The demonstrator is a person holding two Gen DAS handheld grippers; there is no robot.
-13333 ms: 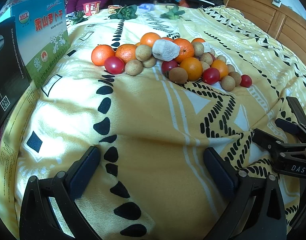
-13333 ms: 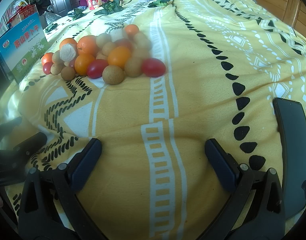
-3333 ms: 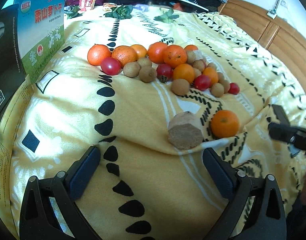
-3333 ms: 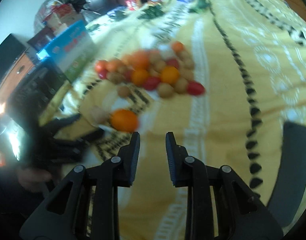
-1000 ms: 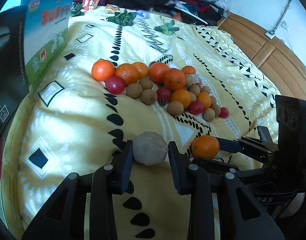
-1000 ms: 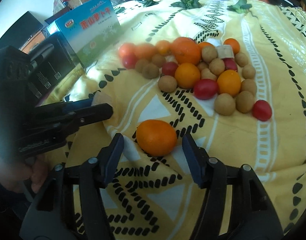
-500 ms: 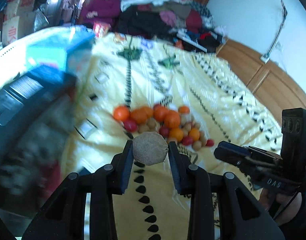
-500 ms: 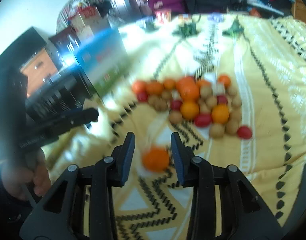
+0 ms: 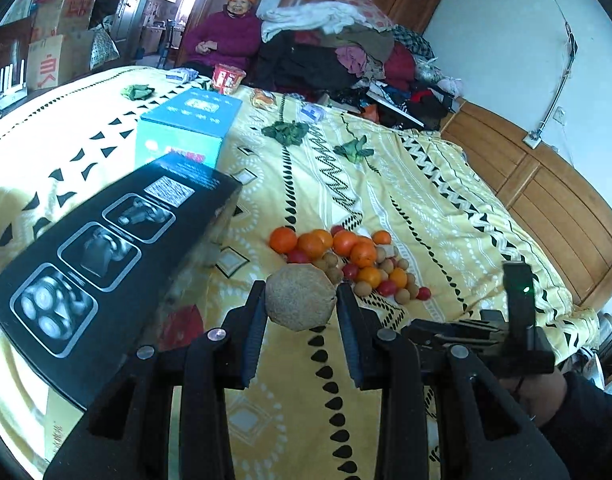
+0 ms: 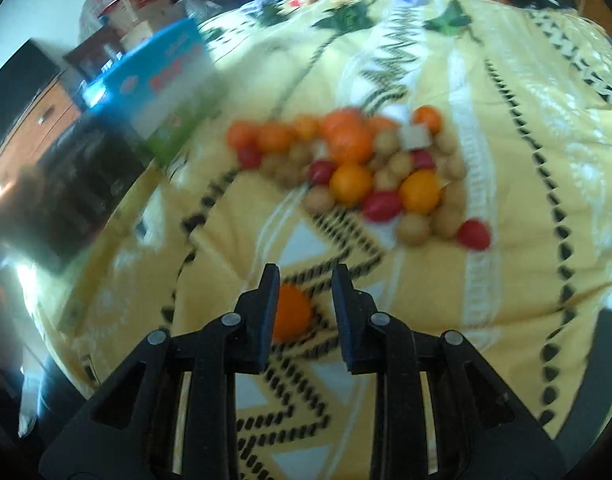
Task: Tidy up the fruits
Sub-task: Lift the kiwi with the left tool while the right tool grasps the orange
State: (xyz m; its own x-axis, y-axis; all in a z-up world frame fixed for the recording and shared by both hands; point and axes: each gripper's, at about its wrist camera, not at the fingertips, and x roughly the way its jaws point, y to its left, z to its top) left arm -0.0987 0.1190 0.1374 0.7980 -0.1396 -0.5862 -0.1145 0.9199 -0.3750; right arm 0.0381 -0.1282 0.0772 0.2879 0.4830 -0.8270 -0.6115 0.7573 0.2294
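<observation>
Since a second ago the brown fruit has been lifted clear of the blanket, clamped in the left gripper at lower centre, presumably for sorting. The right gripper is shut empty; the orange lies beneath it.

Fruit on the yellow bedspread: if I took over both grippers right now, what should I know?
Left gripper: shut on a rough brown fruit, held up off the bedspread.
Right gripper: shut and empty; one orange lies on the bedspread just below it.
Fruit pile: oranges, red fruits and small brown ones, mixed together farther up the bedspread.
Done: two fruits are apart from the pile.
Left: place the brown fruit, pick up the orange, sort the pile.
</observation>
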